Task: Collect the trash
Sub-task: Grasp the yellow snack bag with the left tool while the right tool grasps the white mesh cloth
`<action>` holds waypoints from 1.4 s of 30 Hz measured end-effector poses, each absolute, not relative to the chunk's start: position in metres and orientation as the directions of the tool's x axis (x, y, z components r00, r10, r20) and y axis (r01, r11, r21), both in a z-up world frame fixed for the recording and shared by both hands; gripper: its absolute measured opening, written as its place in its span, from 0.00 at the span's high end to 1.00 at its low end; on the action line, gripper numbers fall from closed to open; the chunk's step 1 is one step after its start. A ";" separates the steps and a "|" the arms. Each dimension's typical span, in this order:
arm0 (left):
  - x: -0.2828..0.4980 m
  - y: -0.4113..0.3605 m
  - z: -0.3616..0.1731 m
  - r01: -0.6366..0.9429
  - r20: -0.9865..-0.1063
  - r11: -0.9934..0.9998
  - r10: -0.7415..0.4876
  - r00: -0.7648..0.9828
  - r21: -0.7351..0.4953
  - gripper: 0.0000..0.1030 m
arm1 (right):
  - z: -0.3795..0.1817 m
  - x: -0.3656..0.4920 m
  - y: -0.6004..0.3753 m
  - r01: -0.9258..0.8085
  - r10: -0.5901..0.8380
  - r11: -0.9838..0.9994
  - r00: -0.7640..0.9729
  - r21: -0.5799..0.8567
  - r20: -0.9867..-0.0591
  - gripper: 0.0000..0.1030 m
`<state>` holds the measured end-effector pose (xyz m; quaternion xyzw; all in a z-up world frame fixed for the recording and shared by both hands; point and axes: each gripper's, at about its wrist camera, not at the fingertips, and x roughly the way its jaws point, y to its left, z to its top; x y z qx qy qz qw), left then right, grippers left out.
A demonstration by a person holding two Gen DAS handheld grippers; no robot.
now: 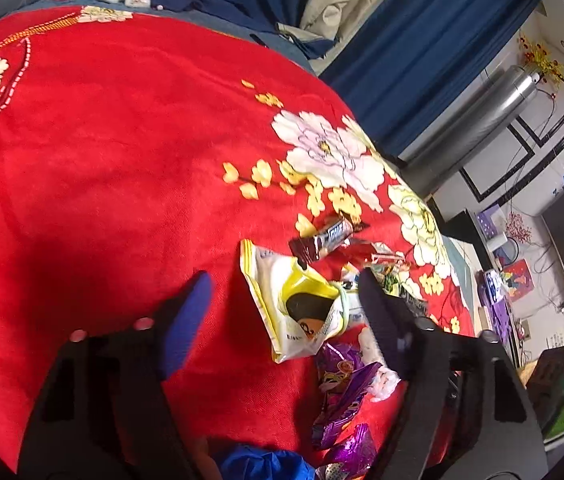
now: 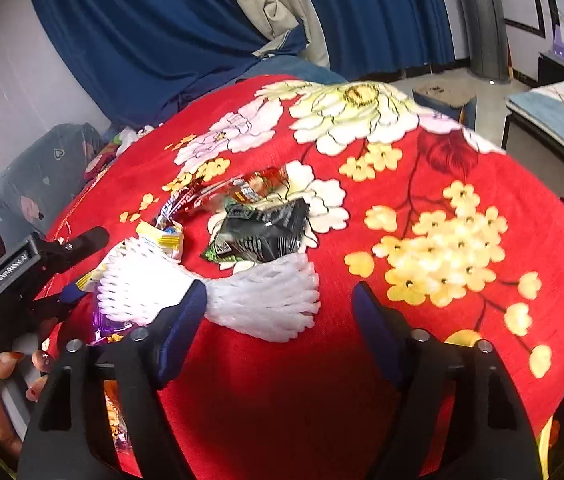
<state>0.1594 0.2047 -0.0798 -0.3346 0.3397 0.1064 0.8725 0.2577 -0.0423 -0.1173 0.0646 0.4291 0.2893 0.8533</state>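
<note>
The yellow-and-white snack bag (image 1: 298,304) lies on the red blanket (image 1: 101,160) right between your left tongs (image 1: 282,292), long axis running away from you. Both tongs are spread wide, nothing held. Your right tongs (image 2: 277,300) sit over the white foam net (image 2: 265,296).

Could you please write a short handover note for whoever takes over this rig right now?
Left gripper: open, empty, over the yellow-and-white snack bag.
Right gripper: open, empty, at the white foam net.
Trash lies loose on the red floral blanket: brown candy bar wrapper, purple wrappers, black wrapper, red wrappers.
Done: nothing held by either gripper; no bin in view.
Left: pick up every piece.
</note>
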 end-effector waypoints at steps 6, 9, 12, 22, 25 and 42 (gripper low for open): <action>0.160 0.201 -0.084 -0.409 -0.674 0.758 -0.054 0.737 -0.508 0.68 | -0.120 0.251 -0.042 -0.467 0.578 0.801 0.437 0.375 -0.689 0.64; 0.160 0.201 -0.085 -0.406 -0.674 0.758 -0.061 0.736 -0.511 0.83 | -0.119 0.246 -0.043 -0.475 0.572 0.803 0.445 0.359 -0.689 0.75; 0.159 0.201 -0.084 -0.399 -0.668 0.757 -0.065 0.741 -0.517 0.88 | -0.118 0.242 -0.047 -0.476 0.575 0.802 0.448 0.361 -0.685 0.81; 0.159 0.196 -0.073 -0.361 -0.633 0.775 -0.065 0.772 -0.519 0.93 | -0.105 0.230 -0.066 -0.461 0.556 0.821 0.510 0.337 -0.656 0.88; 0.158 0.193 -0.067 -0.348 -0.617 0.784 -0.056 0.785 -0.514 0.94 | -0.100 0.227 -0.075 -0.450 0.548 0.829 0.532 0.333 -0.646 0.88; 0.142 0.163 -0.010 -0.204 -0.450 0.866 -0.027 0.893 -0.456 0.95 | -0.066 0.218 -0.119 -0.399 0.525 0.851 0.633 0.342 -0.569 0.88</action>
